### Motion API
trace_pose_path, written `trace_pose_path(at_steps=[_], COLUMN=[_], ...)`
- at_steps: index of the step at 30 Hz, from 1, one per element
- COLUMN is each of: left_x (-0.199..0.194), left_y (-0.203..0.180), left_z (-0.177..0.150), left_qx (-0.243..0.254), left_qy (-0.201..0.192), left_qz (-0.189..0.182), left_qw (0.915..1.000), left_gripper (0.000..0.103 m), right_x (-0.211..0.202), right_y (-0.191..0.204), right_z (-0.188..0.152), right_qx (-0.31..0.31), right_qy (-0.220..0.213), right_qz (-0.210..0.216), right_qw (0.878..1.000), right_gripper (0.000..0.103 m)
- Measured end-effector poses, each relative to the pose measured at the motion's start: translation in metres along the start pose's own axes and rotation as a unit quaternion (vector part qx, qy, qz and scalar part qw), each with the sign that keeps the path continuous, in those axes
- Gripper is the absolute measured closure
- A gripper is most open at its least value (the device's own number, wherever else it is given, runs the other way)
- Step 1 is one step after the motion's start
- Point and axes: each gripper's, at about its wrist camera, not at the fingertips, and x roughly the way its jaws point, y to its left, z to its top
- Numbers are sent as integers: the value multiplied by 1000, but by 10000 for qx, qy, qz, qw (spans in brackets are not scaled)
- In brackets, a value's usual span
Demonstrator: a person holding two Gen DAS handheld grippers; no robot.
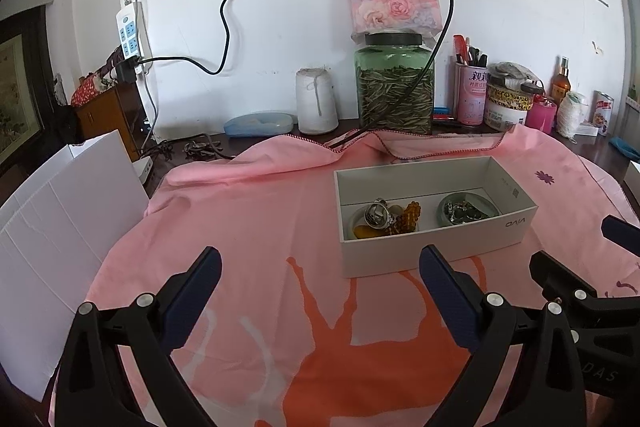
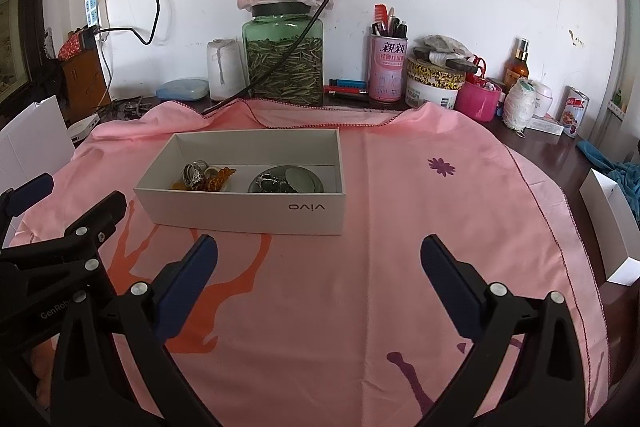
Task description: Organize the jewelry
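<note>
one white box (image 2: 240,215) is seen on the pink cloth (image 2: 380,267) over the table, its long axis set crosswise, the "vivo" print on its near wall upside down. two small dishes are held inside the box: a pale one (image 1: 356,225) with rings and amber beads (image 1: 404,217), and a green one (image 1: 486,205) with silver pieces. two grippers are counted, both level short of the box: the left gripper (image 1: 320,285) and the right gripper (image 2: 319,275), each spread wide with nothing held.
</note>
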Motion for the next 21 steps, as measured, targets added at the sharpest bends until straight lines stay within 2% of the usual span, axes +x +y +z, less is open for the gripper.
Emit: trace_pose_path(at_steps=[21], left_x=[-1], left_y=[-1], left_z=[1], left_qx=[89], left_qy=[-65], left_qz=[-70], left_qw=[9999], left_gripper=[8], right_x=[0], right_y=[-1], right_z=[-2], right_qx=[7], right_qy=[-8], right_qz=[-3], right_qw=[10000], right_gripper=[6])
